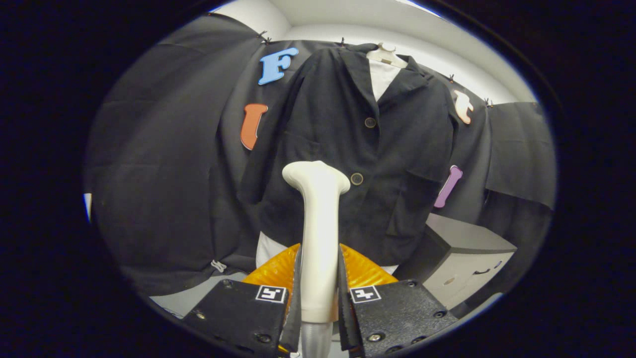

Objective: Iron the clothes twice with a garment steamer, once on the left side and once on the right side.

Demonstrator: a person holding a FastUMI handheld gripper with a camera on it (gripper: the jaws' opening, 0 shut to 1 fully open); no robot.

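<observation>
Nearest, the hand-held gripper (319, 298) is clamped on the cream handle of the garment steamer (318, 238), both black fingers (248, 311) pressing its sides, and the steamer rises upright between them with its rounded head just below the jacket's lower button (357, 178). Beyond the head hangs the dark jacket (348, 149) on a pale hanger (385, 53), over a white shirt (381, 79), with the booth wall (164, 164) behind it. To the right, further back, a grey cabinet (464, 258) stands beside the jacket's hem. The step in hand appears to be bringing the head to the cloth for a pass; to do it well, the head should meet one front panel squarely, start high near the shoulder, travel down in one slow straight line clear of the buttons, and keep the handle from slipping in the grip, then repeat on the other panel. The face of the steamer head points away, so whether it touches the fabric is hard to tell; it may be a little short of it. The handle's base is cut off below the fingers, and the orange part (276, 273) behind them is largely hidden.
</observation>
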